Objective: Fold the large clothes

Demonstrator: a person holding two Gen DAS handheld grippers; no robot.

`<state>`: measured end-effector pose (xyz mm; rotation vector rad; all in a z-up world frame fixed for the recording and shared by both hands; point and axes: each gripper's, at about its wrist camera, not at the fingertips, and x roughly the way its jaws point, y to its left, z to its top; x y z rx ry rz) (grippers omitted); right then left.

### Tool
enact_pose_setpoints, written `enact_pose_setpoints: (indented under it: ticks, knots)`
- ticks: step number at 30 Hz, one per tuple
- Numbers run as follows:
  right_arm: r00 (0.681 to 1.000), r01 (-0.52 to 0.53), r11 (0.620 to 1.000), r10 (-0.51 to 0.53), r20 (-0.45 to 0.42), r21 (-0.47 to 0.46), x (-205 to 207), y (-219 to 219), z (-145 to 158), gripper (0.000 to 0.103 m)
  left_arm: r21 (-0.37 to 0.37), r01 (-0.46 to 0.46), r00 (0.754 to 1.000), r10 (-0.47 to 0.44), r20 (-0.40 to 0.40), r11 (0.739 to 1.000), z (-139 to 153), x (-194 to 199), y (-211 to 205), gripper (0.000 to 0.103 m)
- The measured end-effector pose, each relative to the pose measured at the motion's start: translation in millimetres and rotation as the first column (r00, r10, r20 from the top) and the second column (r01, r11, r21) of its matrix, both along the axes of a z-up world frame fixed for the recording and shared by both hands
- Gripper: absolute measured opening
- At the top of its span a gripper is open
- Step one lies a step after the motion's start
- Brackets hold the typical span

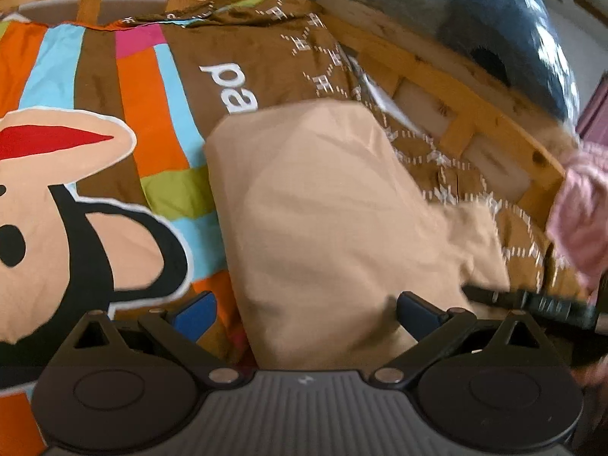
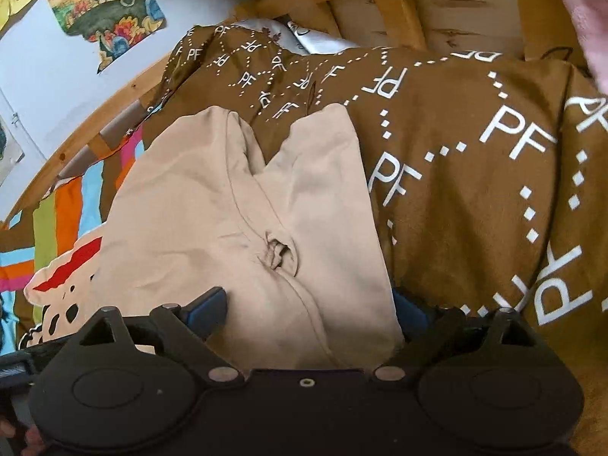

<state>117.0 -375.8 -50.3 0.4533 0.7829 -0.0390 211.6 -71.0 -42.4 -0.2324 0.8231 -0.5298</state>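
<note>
A beige garment [image 1: 334,205], folded into a thick bundle, lies on a bed. In the right wrist view the beige garment [image 2: 235,228] shows a seam and a small puckered hole. My left gripper [image 1: 307,311] is open, its blue-padded fingers [image 1: 197,309] spread on either side of the bundle's near end. My right gripper [image 2: 307,311] is also open, with its fingers [image 2: 207,306] on either side of the cloth's near edge. The cloth lies between both jaws without being pinched.
The bed has a brown and striped cartoon-print cover [image 1: 114,121] and a brown "PF" blanket [image 2: 475,190]. A wooden bed rail [image 1: 456,91] runs along the far side. A pink cloth [image 1: 581,220] hangs at the right. Posters [image 2: 110,7] are on the wall.
</note>
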Motion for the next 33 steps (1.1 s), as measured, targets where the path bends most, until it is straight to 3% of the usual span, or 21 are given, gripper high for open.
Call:
enact_pose_setpoints:
  ticks: [1, 3, 6, 9, 13, 16, 17, 19, 21, 22, 23, 28, 33]
  knots:
    - [1.0, 0.005, 1.0, -0.005, 0.003, -0.005, -1, 1, -1, 0.084, -0.037, -0.002, 1.0, 0.002, 0.0, 0.999, 1, 6, 5, 0.102]
    - [1.0, 0.019, 1.0, -0.019, 0.013, 0.001, -3, 0, -2, 0.066, -0.102, -0.015, 1.0, 0.012, -0.024, 0.995, -1, 20, 13, 0.102]
    - [0.999, 0.036, 0.997, -0.038, 0.026, 0.066, -4, -9, -6, 0.059, -0.168, -0.064, 0.994, 0.049, -0.095, 0.984, -11, 46, 23, 0.098]
    - [0.999, 0.033, 0.996, -0.035, 0.031, 0.079, -5, -11, -8, 0.059, -0.2, -0.083, 0.985, 0.049, -0.168, 0.976, -22, 69, 25, 0.097]
    - [0.998, 0.037, 0.992, -0.041, 0.037, 0.118, -3, -15, -13, 0.062, -0.237, -0.018, 0.971, -0.039, -0.236, 0.971, -28, 83, 14, 0.099]
    - [0.998, 0.043, 0.991, -0.048, 0.042, 0.126, -2, -15, -15, 0.062, -0.204, -0.016, 0.969, -0.035, -0.245, 0.979, -27, 85, 6, 0.097]
    - [0.998, 0.04, 0.992, -0.046, 0.045, 0.118, -2, -14, -15, 0.062, -0.187, -0.016, 0.97, -0.029, -0.239, 0.982, -25, 84, 4, 0.091]
    - [0.998, 0.037, 0.994, -0.043, 0.052, 0.106, -2, -12, -15, 0.06, -0.154, -0.022, 0.979, -0.01, -0.205, 0.988, -16, 77, -1, 0.083]
    - [0.997, 0.019, 0.995, -0.026, 0.071, 0.102, -2, -8, -13, 0.038, -0.104, -0.008, 0.992, -0.005, -0.126, 0.995, -5, 62, -6, 0.074]
    - [0.996, 0.01, 0.995, -0.018, 0.084, 0.096, -3, -6, -10, 0.032, -0.086, 0.001, 0.996, -0.009, -0.092, 0.996, 0, 58, -9, 0.073]
    - [0.994, -0.009, 0.997, 0.001, 0.106, 0.08, -4, -1, -5, 0.017, -0.07, 0.012, 0.998, -0.016, -0.058, 0.997, 7, 52, -10, 0.069]
    - [0.975, -0.07, 0.998, 0.07, 0.213, -0.008, -12, 23, 21, 0.012, -0.001, 0.068, 0.992, -0.068, 0.109, 0.998, 45, 39, -8, 0.061]
    - [0.934, -0.142, 0.985, 0.166, 0.316, -0.098, 6, 68, 47, 0.011, 0.084, 0.016, 0.964, -0.038, 0.264, 0.996, 81, 49, 23, 0.06]
